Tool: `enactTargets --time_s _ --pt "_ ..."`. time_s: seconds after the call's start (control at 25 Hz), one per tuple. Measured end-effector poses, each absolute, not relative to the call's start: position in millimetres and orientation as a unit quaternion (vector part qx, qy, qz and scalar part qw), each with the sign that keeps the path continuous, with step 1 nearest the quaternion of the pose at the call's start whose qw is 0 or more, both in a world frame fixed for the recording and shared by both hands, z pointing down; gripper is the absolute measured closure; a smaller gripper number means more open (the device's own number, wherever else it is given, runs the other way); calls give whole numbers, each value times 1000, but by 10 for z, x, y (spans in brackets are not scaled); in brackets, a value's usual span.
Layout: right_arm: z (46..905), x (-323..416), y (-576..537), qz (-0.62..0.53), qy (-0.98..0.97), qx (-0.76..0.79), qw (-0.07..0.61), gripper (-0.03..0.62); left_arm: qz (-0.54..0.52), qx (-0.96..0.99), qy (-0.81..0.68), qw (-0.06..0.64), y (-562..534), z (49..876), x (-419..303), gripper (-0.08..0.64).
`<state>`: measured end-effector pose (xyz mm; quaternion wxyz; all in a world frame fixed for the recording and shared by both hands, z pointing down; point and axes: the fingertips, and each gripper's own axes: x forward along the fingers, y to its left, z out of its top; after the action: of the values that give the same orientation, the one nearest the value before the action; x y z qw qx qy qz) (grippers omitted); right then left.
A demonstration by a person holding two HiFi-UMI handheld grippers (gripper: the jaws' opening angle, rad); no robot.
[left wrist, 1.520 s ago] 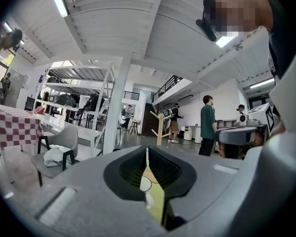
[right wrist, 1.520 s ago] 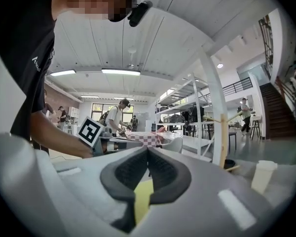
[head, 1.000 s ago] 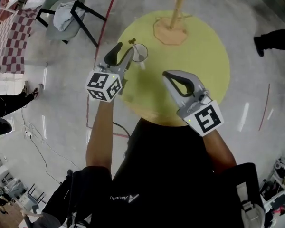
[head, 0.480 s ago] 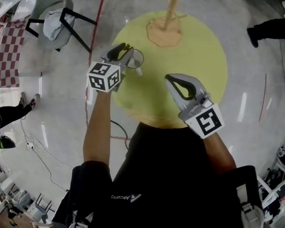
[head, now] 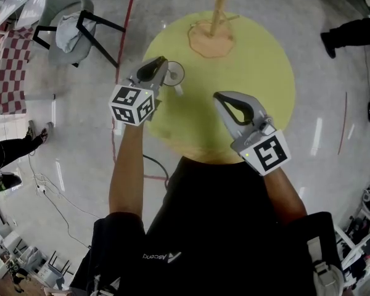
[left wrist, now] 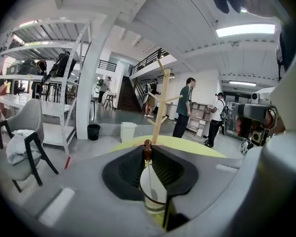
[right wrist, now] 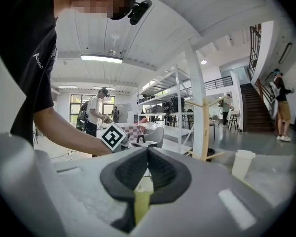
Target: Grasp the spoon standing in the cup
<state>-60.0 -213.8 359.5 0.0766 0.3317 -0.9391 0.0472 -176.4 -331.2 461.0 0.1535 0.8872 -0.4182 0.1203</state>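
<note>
Pinched together at their tips, the jaws of the left gripper (left wrist: 147,151) hold the rounded brown wooden knob of the spoon (left wrist: 147,146). Its thin handle drops straight into the white paper cup (left wrist: 155,189), which shows through the oval gap between the ribbed black pads. Under the cup lies the matte yellow round table (left wrist: 197,146), and behind it rises a pale wooden rack (left wrist: 160,100) with slanted pegs. Farther off are grey metal shelving (left wrist: 44,58), a grey chair (left wrist: 24,127) draped with cloth, a black bin (left wrist: 93,131), a white bin (left wrist: 128,131) and several people (left wrist: 184,107) standing on a glossy floor.

Seen in the right gripper view, the right gripper (right wrist: 148,149) has its jaws shut against each other with nothing between them. A strip of yellow tabletop shows through the slit below the pads. The person's left forearm (right wrist: 64,127) and the left gripper's marker cube (right wrist: 112,136) cross at the left, and the rack's post stands to the right.

From the head view, both grippers hang over the table, well apart. The left one reaches the cup near the table's left edge, though the spoon is too small to make out there. The right one sits over the near middle, touching nothing. The rack's flat octagonal base stands at the far side. The polished grey floor (head: 80,140) carries red tape lines, and a red-and-white checked cloth (head: 6,60) lies at far left.
</note>
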Motion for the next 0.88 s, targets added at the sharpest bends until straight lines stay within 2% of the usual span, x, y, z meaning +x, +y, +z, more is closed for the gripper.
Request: enactTargets --time_s 0.56,0.88 --pt "3256 -496 -1996 18 -944 327 36 589 36 876 -475 72 -2641 3461 -1690 509" --pt "3092 -470 -1765 8 -950 311 14 589 -19 861 -506 50 -2103 2967 -1592 509"
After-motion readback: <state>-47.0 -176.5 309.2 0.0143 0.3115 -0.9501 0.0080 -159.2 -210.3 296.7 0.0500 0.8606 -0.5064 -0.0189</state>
